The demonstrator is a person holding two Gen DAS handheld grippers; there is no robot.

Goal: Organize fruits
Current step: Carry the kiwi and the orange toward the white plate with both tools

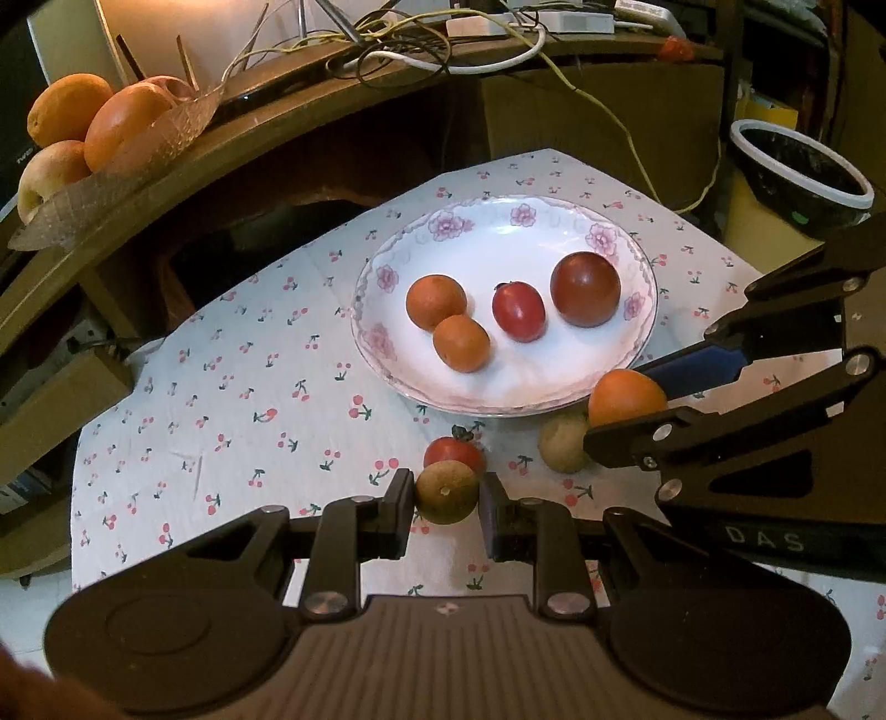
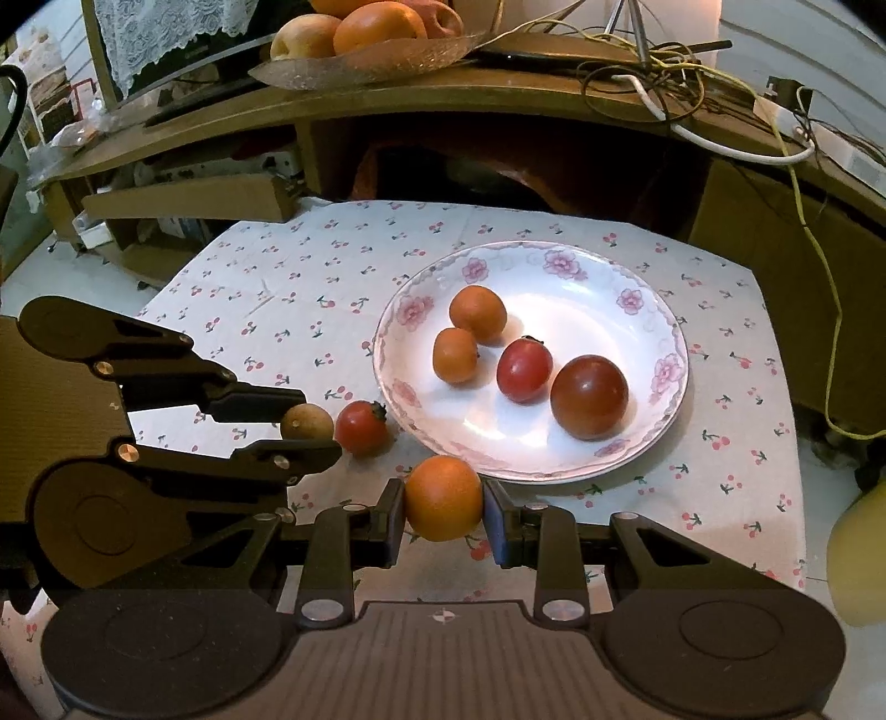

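A white floral plate holds two small oranges, a red tomato and a dark tomato. My left gripper is shut on a brown longan in front of the plate. A small red tomato lies on the cloth just beyond it. My right gripper is shut on an orange at the plate's near rim. Another brown longan lies beside that orange.
The cherry-print cloth covers the low table. A wooden shelf behind carries a glass fruit dish with large oranges and apples, plus cables. A black bin stands at the right.
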